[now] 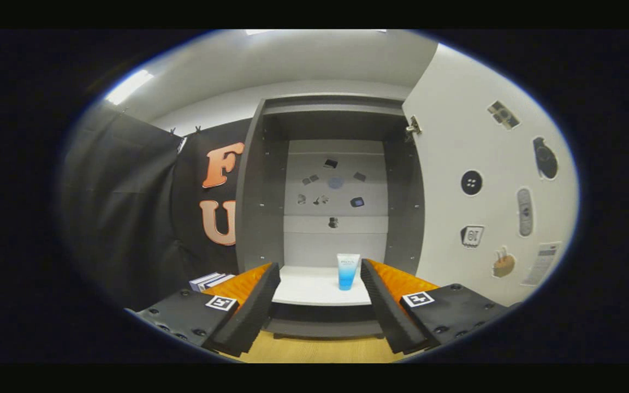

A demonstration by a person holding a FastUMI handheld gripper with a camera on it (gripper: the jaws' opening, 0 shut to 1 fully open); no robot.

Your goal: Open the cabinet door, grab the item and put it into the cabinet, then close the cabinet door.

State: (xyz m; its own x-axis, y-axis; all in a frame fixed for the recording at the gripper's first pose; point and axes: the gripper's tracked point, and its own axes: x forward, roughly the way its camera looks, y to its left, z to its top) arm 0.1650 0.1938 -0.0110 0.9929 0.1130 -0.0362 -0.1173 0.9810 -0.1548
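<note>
Dark-walled cabinet (271,180) with its white door (456,164) swung wide: a blue tube (348,271) stands upright on the white shelf (303,289), near its front edge, long axis vertical, cap down. Spread apart and empty, the gripper (320,311) faces it. Likely light, squeezable, slick; best held mid-body.

Tube (348,271) was blue with white cap. Cabinet (254,191) dark grey, shelf (314,289) white, door (456,164) white with stickers. Fingers (260,305) black, ribbed, orange-backed. Floor (320,349) tan wood.
</note>
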